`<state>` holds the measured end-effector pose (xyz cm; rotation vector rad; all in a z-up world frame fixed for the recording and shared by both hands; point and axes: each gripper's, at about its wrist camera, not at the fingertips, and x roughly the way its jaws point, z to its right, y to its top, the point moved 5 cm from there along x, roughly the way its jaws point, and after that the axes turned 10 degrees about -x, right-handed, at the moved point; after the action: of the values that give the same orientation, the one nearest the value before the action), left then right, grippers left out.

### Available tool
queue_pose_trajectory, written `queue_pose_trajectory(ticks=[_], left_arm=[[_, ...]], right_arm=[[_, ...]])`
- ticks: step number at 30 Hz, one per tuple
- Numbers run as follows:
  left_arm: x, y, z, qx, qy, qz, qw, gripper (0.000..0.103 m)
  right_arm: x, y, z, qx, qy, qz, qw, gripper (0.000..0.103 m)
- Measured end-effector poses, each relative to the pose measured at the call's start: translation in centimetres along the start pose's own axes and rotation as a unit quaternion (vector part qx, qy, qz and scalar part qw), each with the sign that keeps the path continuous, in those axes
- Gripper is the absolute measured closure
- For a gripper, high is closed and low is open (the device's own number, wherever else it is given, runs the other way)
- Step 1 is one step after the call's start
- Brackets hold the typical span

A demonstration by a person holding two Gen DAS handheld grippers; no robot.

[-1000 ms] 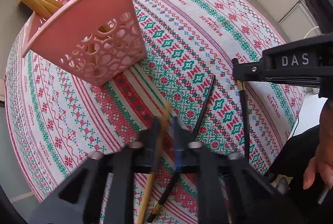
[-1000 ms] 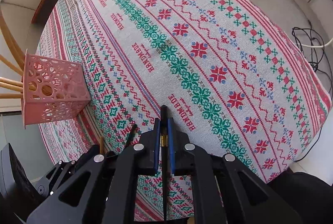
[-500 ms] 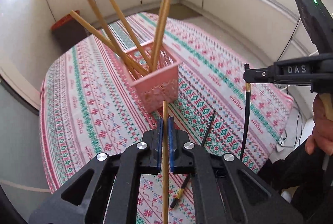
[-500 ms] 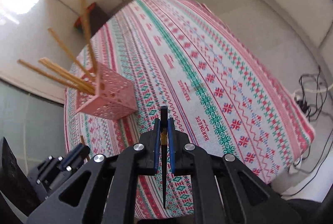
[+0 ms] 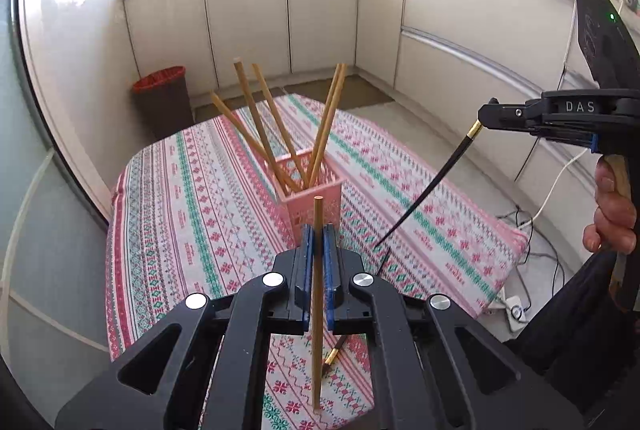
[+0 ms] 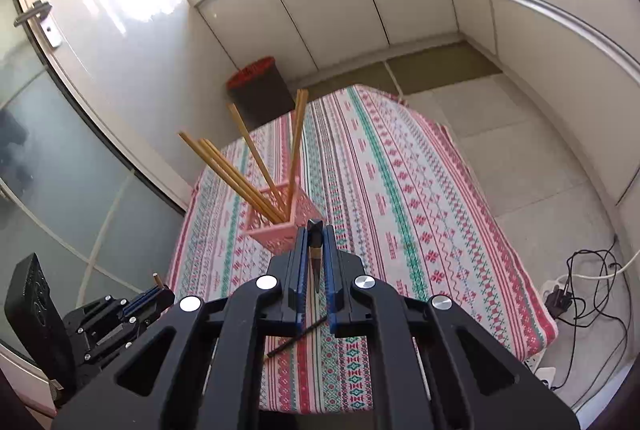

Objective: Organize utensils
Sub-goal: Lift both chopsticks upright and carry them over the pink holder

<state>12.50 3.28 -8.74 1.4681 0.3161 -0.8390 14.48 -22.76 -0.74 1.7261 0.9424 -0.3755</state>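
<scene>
- Left gripper (image 5: 316,242): jaws pinched on a pale wooden chopstick (image 5: 317,310), held upright above the table.
- Right gripper (image 6: 315,242): jaws pinched on a black chopstick with gold band (image 5: 428,190), tip hanging down over the cloth.
- Pink perforated plastic basket (image 5: 316,204): stands on the red-green patterned tablecloth (image 5: 180,210); wooden chopsticks (image 5: 260,126) lean inside.
- Second black chopstick (image 5: 334,354): lies on the cloth at the near edge.

Both tools (image 5: 316,242) (image 6: 316,242) clamped, raised
</scene>
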Motion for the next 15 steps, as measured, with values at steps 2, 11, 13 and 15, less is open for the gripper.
queue_pose_trajectory(ticks=[2, 11, 13, 15], left_arm=[[-1.0, 1.1, 0.2, -0.006, -0.005, 0.023, 0.9997, 0.099], [-6.1, 8.0, 2.0, -0.037, -0.065, 0.121, 0.9898, 0.099], [-6.8, 10.3, 2.3, -0.038, -0.069, 0.142, 0.9867, 0.099], [-7.2, 12.2, 2.7, -0.038, -0.069, 0.156, 0.9847, 0.099]], right_arm=[[-1.2, 1.0, -0.2, 0.001, 0.004, 0.017, 1.0, 0.096], [-4.8, 6.5, -0.3, 0.004, 0.026, 0.068, 0.997, 0.095], [-5.2, 8.1, -0.5, 0.004, 0.026, 0.083, 0.996, 0.095], [-5.4, 9.7, -1.1, -0.001, 0.03, 0.096, 0.995, 0.095]])
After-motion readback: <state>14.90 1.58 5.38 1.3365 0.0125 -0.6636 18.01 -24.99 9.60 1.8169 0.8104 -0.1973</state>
